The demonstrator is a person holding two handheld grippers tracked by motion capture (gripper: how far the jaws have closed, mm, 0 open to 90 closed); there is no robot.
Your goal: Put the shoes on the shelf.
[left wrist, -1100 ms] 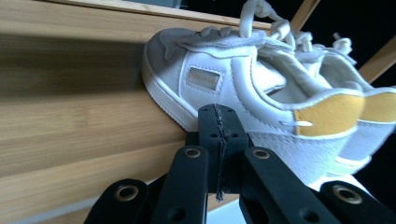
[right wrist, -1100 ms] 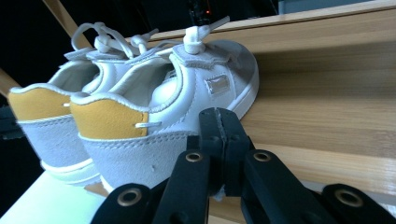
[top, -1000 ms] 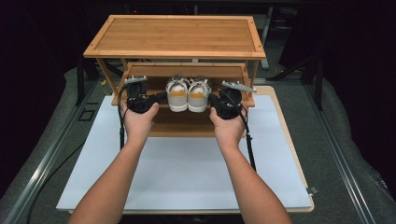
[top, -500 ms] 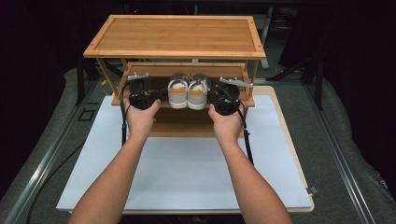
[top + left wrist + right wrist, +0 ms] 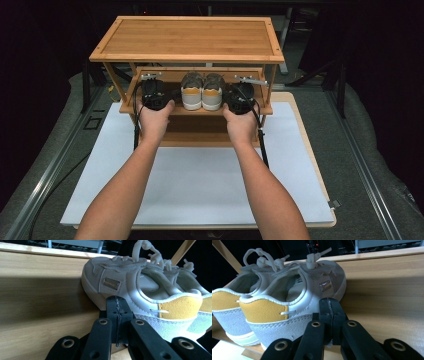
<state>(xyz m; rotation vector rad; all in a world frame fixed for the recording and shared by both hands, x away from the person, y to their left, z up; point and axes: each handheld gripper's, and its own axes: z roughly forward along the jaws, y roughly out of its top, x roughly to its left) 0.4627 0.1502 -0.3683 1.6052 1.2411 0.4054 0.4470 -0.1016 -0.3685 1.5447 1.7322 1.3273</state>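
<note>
High view: 2 clenched claws, left claw (image 5: 156, 86) and right claw (image 5: 237, 93), flank 2 white sneakers with yellow heel patches (image 5: 202, 91) on the bamboo rack's middle shelf (image 5: 195, 109), grasping nothing.

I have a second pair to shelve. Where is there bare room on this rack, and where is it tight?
The top shelf is bare edge to edge. The middle shelf is crowded: the shoes sit at its centre, with the left gripper and right gripper close beside them. The white mat in front is bare between the forearms.
</note>
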